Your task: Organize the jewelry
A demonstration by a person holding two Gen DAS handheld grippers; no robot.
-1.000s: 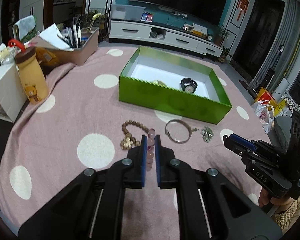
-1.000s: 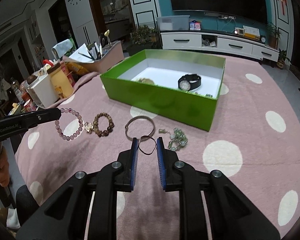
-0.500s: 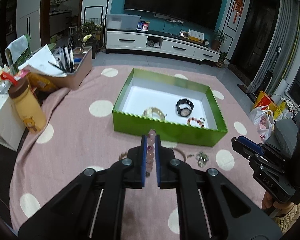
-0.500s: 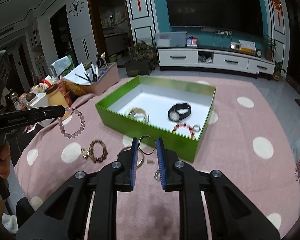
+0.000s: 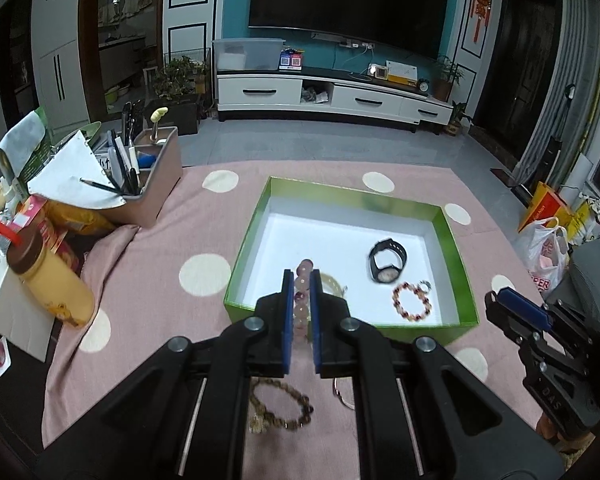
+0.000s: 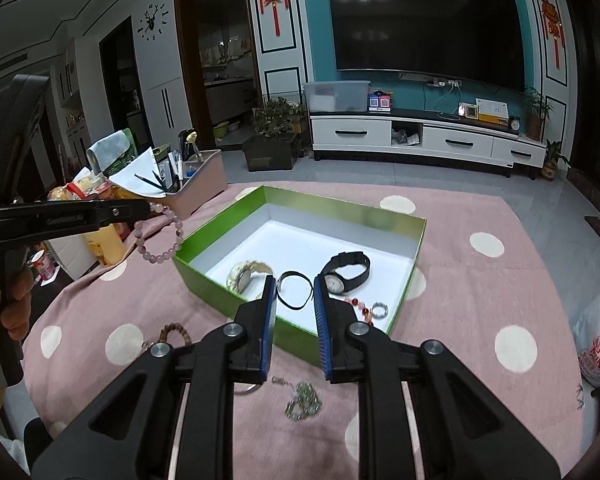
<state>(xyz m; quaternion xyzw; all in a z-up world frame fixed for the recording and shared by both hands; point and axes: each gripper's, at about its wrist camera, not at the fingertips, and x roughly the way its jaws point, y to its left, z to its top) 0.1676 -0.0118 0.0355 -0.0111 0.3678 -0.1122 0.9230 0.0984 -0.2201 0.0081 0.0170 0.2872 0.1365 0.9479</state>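
Note:
My left gripper [image 5: 301,276] is shut on a pale pink bead bracelet [image 5: 301,300], held above the near edge of the green box [image 5: 456,252]; the bracelet hangs from it in the right wrist view [image 6: 162,236]. My right gripper [image 6: 295,286] is shut on a thin dark ring bracelet [image 6: 294,291], held over the box's near wall [image 6: 204,276]. Inside the box lie a black watch [image 5: 387,264], a red bead bracelet [image 5: 413,300], a small ring [image 6: 379,310] and a gold watch [image 6: 246,274].
On the pink dotted cloth [image 5: 160,264] before the box lie a brown bead bracelet [image 5: 284,410], a silver bangle [image 5: 342,394] and a green beaded piece [image 6: 304,398]. A pen organiser [image 5: 140,176], yellow bottle [image 5: 52,284] and white box stand at the left.
Both grippers have risen and moved forward toward the green box, each still holding its bracelet. The loose jewelry on the cloth now lies under them.

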